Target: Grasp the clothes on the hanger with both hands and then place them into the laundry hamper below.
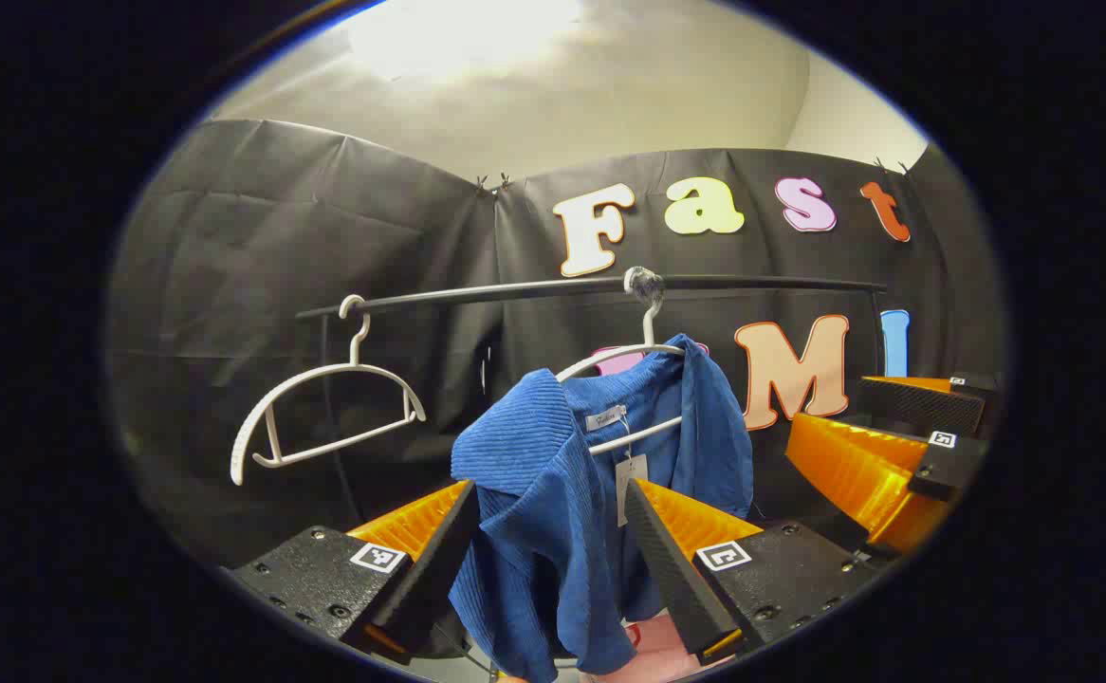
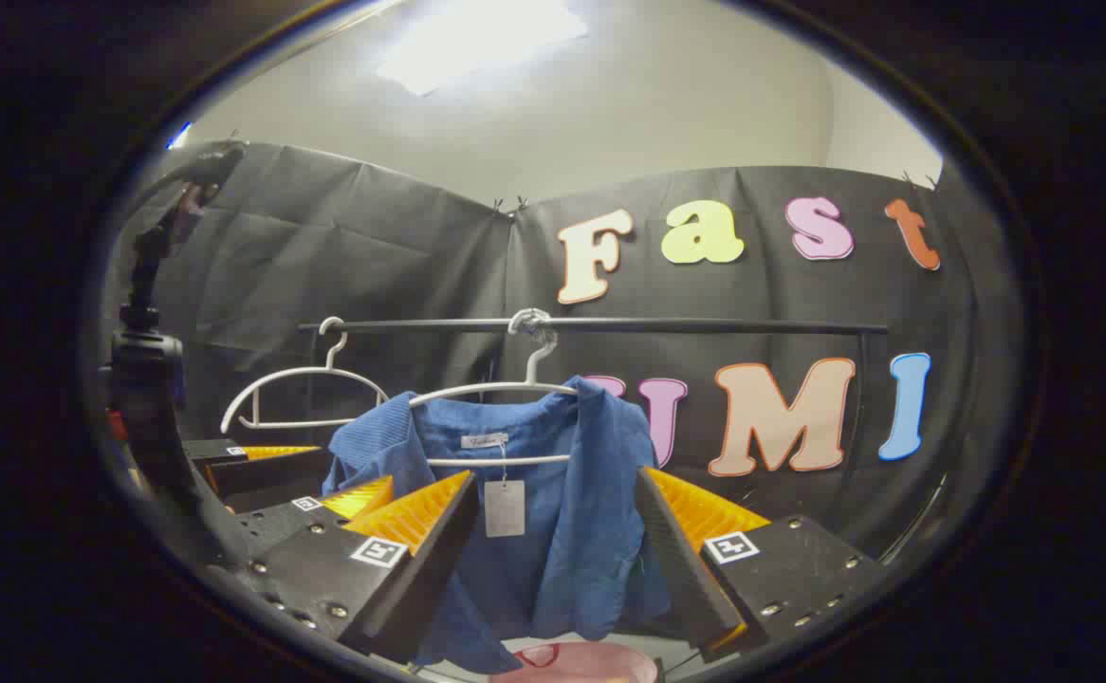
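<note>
The rail [image 2: 705,325] is carrying two hangers, one bare [image 1: 325,413], one bearing the blue shirt [image 1: 553,512], so the garment is hanging free for a two-sided grip. I am bracketing it with my left claw [image 1: 553,560] and right claw [image 2: 553,541], both spread apart, neither clamping cloth. A pink hamper rim [image 2: 577,661] is waiting below.

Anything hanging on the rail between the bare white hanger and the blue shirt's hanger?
No. In the right gripper view the rail runs bare between the empty hanger and the blue shirt.
</note>
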Demonstrator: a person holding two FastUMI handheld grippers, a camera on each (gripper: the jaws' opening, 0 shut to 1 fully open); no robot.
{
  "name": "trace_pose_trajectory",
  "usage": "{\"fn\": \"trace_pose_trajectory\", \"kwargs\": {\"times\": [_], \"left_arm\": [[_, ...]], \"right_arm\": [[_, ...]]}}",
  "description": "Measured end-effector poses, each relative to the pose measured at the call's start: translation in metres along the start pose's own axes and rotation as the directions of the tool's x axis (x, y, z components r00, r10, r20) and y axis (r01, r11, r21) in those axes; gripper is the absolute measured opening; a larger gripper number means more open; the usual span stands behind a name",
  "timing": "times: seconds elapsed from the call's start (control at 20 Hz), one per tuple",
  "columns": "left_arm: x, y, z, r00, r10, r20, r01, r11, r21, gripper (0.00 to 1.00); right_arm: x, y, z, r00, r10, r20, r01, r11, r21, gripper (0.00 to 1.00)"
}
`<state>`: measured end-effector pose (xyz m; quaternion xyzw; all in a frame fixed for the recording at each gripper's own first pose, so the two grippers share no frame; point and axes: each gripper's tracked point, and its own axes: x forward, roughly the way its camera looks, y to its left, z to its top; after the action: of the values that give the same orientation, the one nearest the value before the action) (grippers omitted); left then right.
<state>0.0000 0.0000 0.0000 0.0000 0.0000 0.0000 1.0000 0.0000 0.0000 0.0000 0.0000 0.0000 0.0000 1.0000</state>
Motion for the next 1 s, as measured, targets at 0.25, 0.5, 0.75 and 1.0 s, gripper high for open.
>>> {"fn": "trace_pose_trajectory", "kwargs": {"times": [0.25, 0.5, 0.75, 1.0], "left_arm": [[0.005, 0.002, -0.009, 0.999, 0.021, -0.030, -0.022, 1.000, -0.016, 0.94], [0.008, -0.002, -0.015, 0.999, 0.027, -0.046, -0.028, 1.000, -0.011, 0.94], [0.013, -0.012, -0.022, 0.998, 0.022, -0.061, -0.022, 1.000, -0.010, 0.94], [0.024, -0.015, -0.044, 0.992, 0.055, -0.117, -0.058, 0.998, -0.026, 0.94]], "right_arm": [[-0.003, -0.009, 0.000, 1.000, -0.026, -0.003, 0.026, 1.000, 0.004, 0.98], [-0.004, -0.017, -0.003, 0.999, -0.047, -0.016, 0.047, 0.999, -0.001, 0.98], [-0.004, -0.023, -0.005, 0.998, -0.056, -0.030, 0.056, 0.998, 0.004, 0.98], [-0.008, -0.034, -0.007, 0.996, -0.075, -0.038, 0.074, 0.997, -0.015, 0.98]]}}
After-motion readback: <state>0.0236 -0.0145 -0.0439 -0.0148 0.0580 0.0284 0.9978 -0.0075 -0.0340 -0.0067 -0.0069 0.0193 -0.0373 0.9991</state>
